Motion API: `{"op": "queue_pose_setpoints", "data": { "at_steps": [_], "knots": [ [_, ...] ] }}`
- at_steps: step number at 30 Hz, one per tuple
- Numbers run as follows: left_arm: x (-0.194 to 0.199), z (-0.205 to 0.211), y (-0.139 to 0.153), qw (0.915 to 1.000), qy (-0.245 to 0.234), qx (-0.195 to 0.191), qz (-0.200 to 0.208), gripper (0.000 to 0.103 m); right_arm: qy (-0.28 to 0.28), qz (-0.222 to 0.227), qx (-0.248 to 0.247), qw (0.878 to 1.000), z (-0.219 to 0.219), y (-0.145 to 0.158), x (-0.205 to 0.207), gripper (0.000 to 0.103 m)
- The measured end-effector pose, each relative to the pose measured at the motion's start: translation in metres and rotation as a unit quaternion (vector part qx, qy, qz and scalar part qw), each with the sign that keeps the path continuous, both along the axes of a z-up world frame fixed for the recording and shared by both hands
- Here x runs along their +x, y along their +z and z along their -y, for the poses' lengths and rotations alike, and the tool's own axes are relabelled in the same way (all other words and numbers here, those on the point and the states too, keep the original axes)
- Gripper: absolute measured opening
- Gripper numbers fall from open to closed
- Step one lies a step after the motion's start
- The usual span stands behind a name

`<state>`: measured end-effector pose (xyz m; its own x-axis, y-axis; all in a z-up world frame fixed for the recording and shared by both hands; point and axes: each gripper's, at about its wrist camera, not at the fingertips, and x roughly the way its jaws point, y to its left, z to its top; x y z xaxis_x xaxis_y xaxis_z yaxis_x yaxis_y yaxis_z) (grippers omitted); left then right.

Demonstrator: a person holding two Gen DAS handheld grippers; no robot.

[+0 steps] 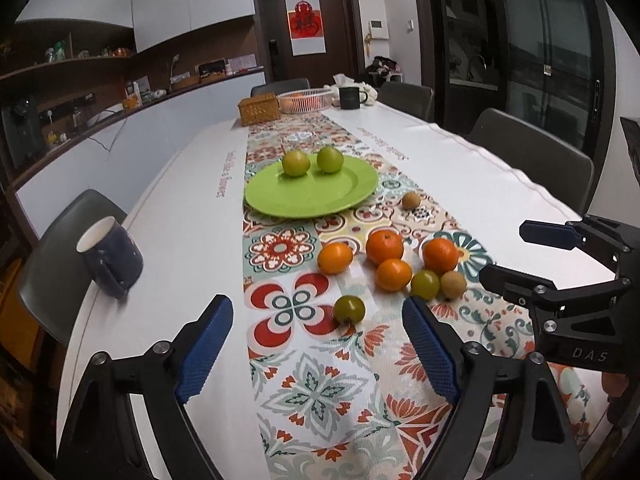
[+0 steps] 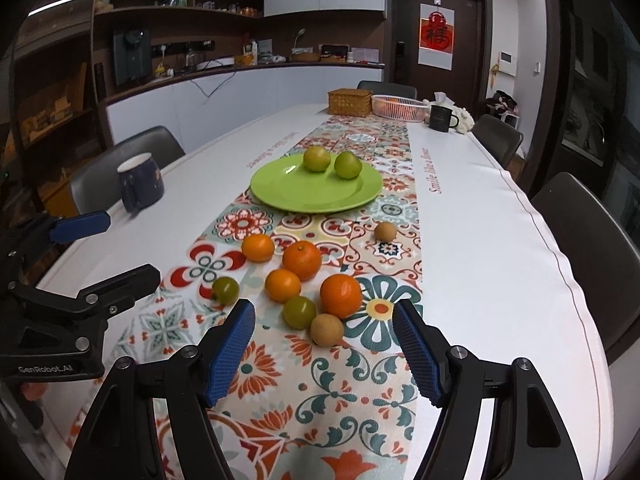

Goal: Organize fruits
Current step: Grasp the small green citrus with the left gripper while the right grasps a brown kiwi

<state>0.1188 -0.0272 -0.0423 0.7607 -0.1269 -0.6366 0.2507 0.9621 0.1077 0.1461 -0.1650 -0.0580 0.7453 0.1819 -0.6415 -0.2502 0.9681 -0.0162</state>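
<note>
Left gripper (image 1: 318,344) hangs above the patterned runner (image 1: 320,392), jaws spread wide, nothing between them. Right gripper (image 2: 324,344) likewise: jaws spread, empty, low over the runner just short of the fruit cluster. Each shows in the other's view off to the side, also spread.

Nearest fruit in the right view: a small brown fruit (image 2: 327,329) on the runner, touching a dark green fruit (image 2: 299,311) beside it and sitting just below the big orange (image 2: 341,295). A second dark green fruit (image 1: 349,309) lies alone to the left of the cluster, closest to the left gripper's fingers.

Behind those, three more oranges: one mid-cluster (image 2: 283,285), a larger one (image 2: 301,260) just behind it, and one further left (image 2: 258,247), slightly apart. All loose on the runner, none on the plate.

A second small brown fruit (image 2: 385,231) sits by itself on the right part of the runner, between cluster and plate.

The green plate (image 2: 296,196) sits mid-table on the runner, holding two light green fruits (image 2: 316,158) (image 2: 347,165) side by side at its far edge, not touching.

A dark blue mug (image 2: 140,186) stands on the white tablecloth (image 2: 480,220) at the left table edge.

Far end: wicker box (image 2: 350,102), pink basket (image 2: 398,107), black mug (image 2: 441,118).
</note>
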Motion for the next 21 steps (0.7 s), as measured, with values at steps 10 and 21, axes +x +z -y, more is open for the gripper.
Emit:
{"op": "queue_pose_setpoints", "data": {
  "at_steps": [10,21],
  "knots": [
    [0.025,0.007,-0.036,0.9983,-0.014,0.002,-0.056,0.076,0.003,-0.059,0.001,0.998,0.004,-0.036,0.020,0.055],
    [0.055,0.021,-0.059,0.9954,-0.031,0.003,-0.090,0.062,0.004,-0.093,0.007,0.996,0.009,-0.057,0.040,0.046]
  ]
}}
